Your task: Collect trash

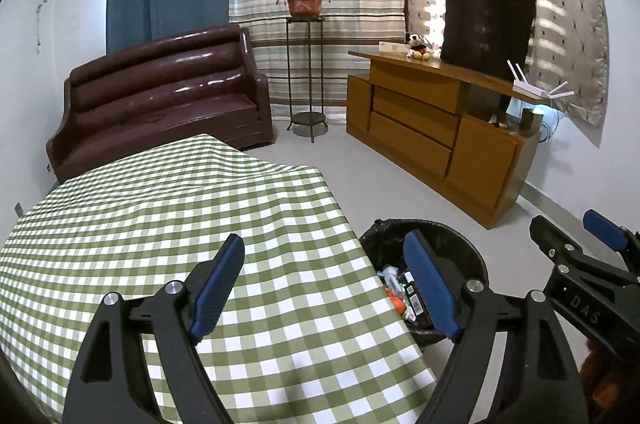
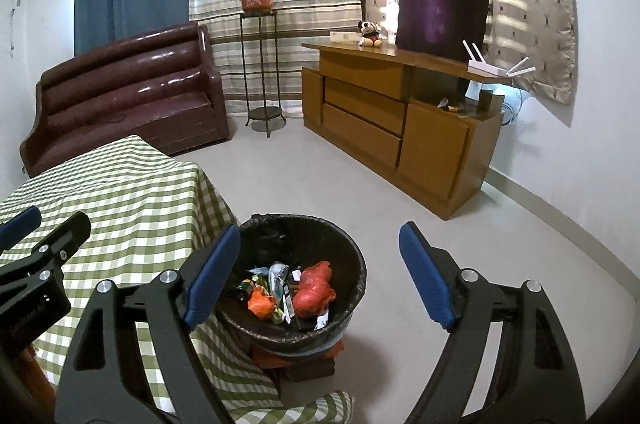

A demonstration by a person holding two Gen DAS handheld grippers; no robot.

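You are holding the right gripper point(image 2: 320, 276) over the bin point(image 2: 356, 264), jaws wide and empty, its trash point(image 2: 314, 290) lying inside. Your left gripper point(image 1: 324, 284) is hovering wide over the checked tablecloth point(image 1: 160, 216), carrying nothing.

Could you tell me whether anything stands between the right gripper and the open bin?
Nothing visible does. The right gripper is open and empty above the bin, whose mouth is uncovered, with trash already inside; the table lies to its left.
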